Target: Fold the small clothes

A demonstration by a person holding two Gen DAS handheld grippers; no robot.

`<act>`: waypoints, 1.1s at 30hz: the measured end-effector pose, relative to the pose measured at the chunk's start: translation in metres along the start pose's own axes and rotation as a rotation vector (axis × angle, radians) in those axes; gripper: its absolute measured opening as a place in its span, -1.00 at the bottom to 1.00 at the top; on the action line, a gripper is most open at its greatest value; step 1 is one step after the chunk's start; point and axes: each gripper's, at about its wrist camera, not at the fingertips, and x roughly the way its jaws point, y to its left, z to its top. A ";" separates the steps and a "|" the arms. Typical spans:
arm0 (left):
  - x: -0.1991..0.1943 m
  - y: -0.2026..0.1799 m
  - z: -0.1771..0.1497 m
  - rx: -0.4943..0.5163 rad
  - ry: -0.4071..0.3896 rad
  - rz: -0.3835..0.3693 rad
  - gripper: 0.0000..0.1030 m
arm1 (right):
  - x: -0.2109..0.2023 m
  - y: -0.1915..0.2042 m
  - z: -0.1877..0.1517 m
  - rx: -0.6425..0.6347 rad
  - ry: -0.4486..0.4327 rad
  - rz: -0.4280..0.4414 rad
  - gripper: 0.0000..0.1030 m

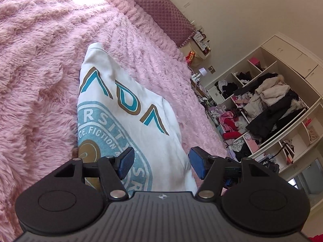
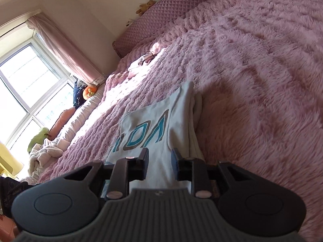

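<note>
A white shirt (image 1: pixel 129 119) with teal and brown letters and a round blue print lies partly folded on the fluffy pink blanket (image 1: pixel 40 60). It also shows in the right wrist view (image 2: pixel 161 125), with a side folded in along its right edge. My left gripper (image 1: pixel 161 161) is open just above the shirt's near end, with nothing between the blue pads. My right gripper (image 2: pixel 159 161) is open over the shirt's near edge and holds nothing.
A quilted pink headboard (image 1: pixel 161 8) runs along the far side of the bed. Open shelves full of clothes (image 1: pixel 262 109) stand on the right. A window with a pink curtain (image 2: pixel 30 76), cushions and soft toys (image 2: pixel 88 92) lie to the left.
</note>
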 end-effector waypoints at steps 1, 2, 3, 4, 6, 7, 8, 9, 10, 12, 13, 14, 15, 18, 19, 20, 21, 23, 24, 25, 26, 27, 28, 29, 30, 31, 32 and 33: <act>0.005 0.002 0.000 -0.007 0.007 0.008 0.38 | 0.005 -0.001 0.003 0.017 -0.007 0.003 -0.58; 0.010 0.005 0.000 -0.015 0.015 0.015 0.38 | 0.009 -0.002 0.004 0.028 -0.011 -0.004 -0.58; 0.014 0.009 -0.001 -0.023 0.026 0.029 0.38 | 0.014 -0.004 0.005 0.034 -0.014 -0.023 -0.58; 0.017 0.011 -0.002 -0.026 0.036 0.037 0.37 | 0.018 -0.006 0.004 0.037 -0.010 -0.040 -0.58; 0.020 0.018 -0.006 -0.041 0.040 0.038 0.37 | 0.025 -0.013 0.001 0.035 0.020 -0.073 -0.58; 0.021 0.020 -0.007 -0.048 0.042 0.038 0.36 | 0.028 -0.016 -0.001 0.034 0.037 -0.082 -0.59; 0.020 0.020 -0.007 -0.058 0.042 0.041 0.35 | 0.029 -0.019 -0.003 0.044 0.043 -0.090 -0.54; 0.019 0.019 -0.006 -0.070 0.042 0.043 0.35 | 0.028 -0.022 -0.003 0.062 0.045 -0.095 -0.53; 0.017 0.015 -0.003 -0.081 0.040 0.057 0.35 | 0.027 -0.024 -0.002 0.085 0.046 -0.091 -0.53; 0.010 0.001 0.001 -0.064 0.029 0.102 0.36 | 0.017 -0.016 0.002 0.093 0.027 -0.112 -0.45; 0.005 -0.009 0.003 -0.041 0.017 0.137 0.36 | 0.010 -0.009 0.005 0.074 0.018 -0.125 -0.45; 0.000 -0.020 0.004 -0.015 0.007 0.172 0.36 | 0.003 0.000 0.009 0.052 0.013 -0.136 -0.41; -0.005 -0.030 0.005 0.005 -0.001 0.199 0.37 | -0.005 0.012 0.013 0.026 0.009 -0.154 -0.36; -0.025 -0.065 0.003 0.074 -0.036 0.266 0.63 | -0.032 0.052 0.020 -0.081 -0.001 -0.212 -0.02; -0.031 -0.079 0.001 0.100 -0.050 0.294 0.69 | -0.042 0.067 0.020 -0.127 -0.008 -0.226 0.06; -0.037 -0.091 -0.001 0.117 -0.060 0.327 0.73 | -0.050 0.080 0.018 -0.169 -0.009 -0.242 0.16; -0.042 -0.101 -0.004 0.124 -0.066 0.366 0.74 | -0.057 0.094 0.016 -0.207 -0.008 -0.272 0.21; -0.051 -0.123 -0.010 0.135 -0.070 0.453 0.74 | -0.070 0.119 0.008 -0.262 0.009 -0.343 0.37; -0.055 -0.132 -0.015 0.143 -0.070 0.482 0.75 | -0.075 0.129 0.003 -0.281 0.027 -0.364 0.39; -0.058 -0.140 -0.020 0.150 -0.068 0.502 0.75 | -0.082 0.137 -0.002 -0.294 0.039 -0.373 0.41; -0.060 -0.146 -0.025 0.154 -0.064 0.518 0.75 | -0.087 0.143 -0.008 -0.304 0.046 -0.381 0.43; -0.062 -0.150 -0.028 0.157 -0.057 0.531 0.75 | -0.093 0.149 -0.015 -0.317 0.054 -0.390 0.45; -0.064 -0.155 -0.034 0.161 -0.047 0.544 0.75 | -0.098 0.155 -0.021 -0.331 0.063 -0.400 0.47; -0.065 -0.159 -0.039 0.167 -0.036 0.557 0.75 | -0.102 0.160 -0.028 -0.346 0.064 -0.411 0.48; -0.065 -0.161 -0.044 0.170 -0.026 0.573 0.76 | -0.107 0.166 -0.036 -0.362 0.063 -0.419 0.52; -0.065 -0.164 -0.050 0.177 -0.012 0.602 0.77 | -0.113 0.171 -0.044 -0.376 0.061 -0.423 0.53; -0.066 -0.166 -0.054 0.184 -0.003 0.619 0.77 | -0.117 0.175 -0.049 -0.387 0.060 -0.426 0.54; -0.066 -0.168 -0.058 0.191 0.005 0.635 0.77 | -0.122 0.179 -0.057 -0.407 0.060 -0.433 0.54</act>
